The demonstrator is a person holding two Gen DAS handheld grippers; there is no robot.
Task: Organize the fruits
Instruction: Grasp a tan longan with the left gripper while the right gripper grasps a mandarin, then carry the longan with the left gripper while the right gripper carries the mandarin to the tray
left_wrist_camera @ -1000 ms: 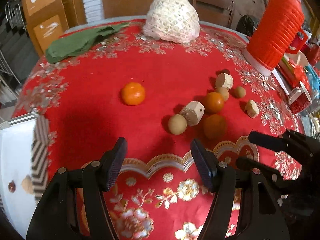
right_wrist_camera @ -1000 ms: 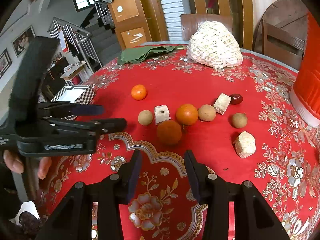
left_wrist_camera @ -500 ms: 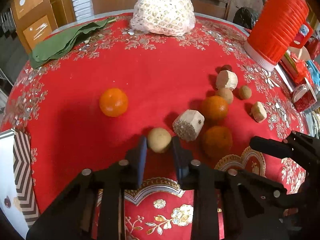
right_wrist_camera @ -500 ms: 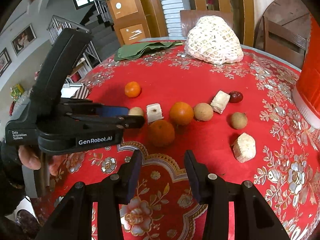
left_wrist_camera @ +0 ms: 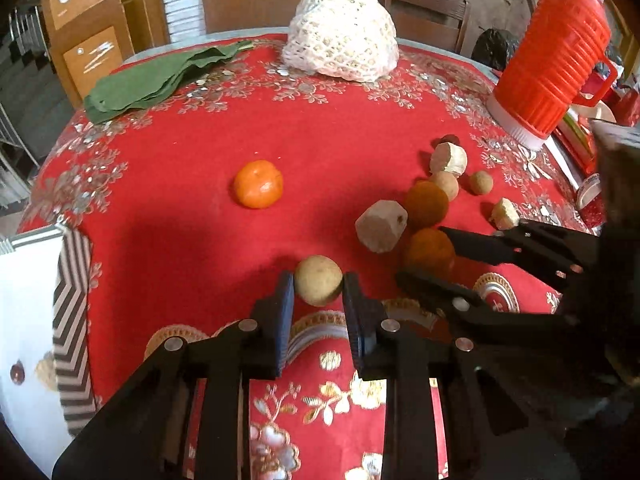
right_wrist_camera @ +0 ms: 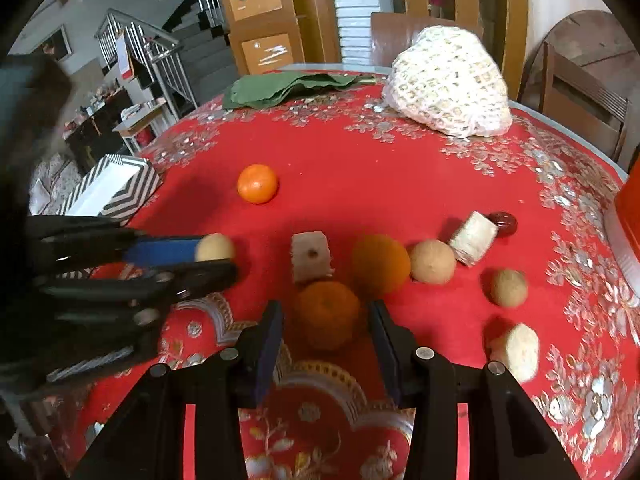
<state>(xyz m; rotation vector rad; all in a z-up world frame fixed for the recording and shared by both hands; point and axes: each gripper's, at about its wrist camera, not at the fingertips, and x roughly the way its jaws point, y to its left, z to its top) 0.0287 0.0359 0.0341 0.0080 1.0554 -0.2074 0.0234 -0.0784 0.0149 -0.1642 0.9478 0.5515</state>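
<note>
My left gripper (left_wrist_camera: 318, 292) clamps a small round tan fruit (left_wrist_camera: 319, 286); my right gripper (right_wrist_camera: 325, 326) stands spread around an orange mandarin (right_wrist_camera: 326, 320).

The tan fruit sits pinched between my left pads just above the red, gold-patterned tablecloth (left_wrist_camera: 192, 248), near the table's front edge. My right jaws flank the mandarin on both sides with a gap at each, and it rests on the cloth, touching the pale cut block (right_wrist_camera: 311, 254) behind it. A second orange mandarin (left_wrist_camera: 259, 184) lies alone on open red cloth to the left. The striped white box (right_wrist_camera: 114, 188) sits at the left edge; more fruits crowd the right.
</note>
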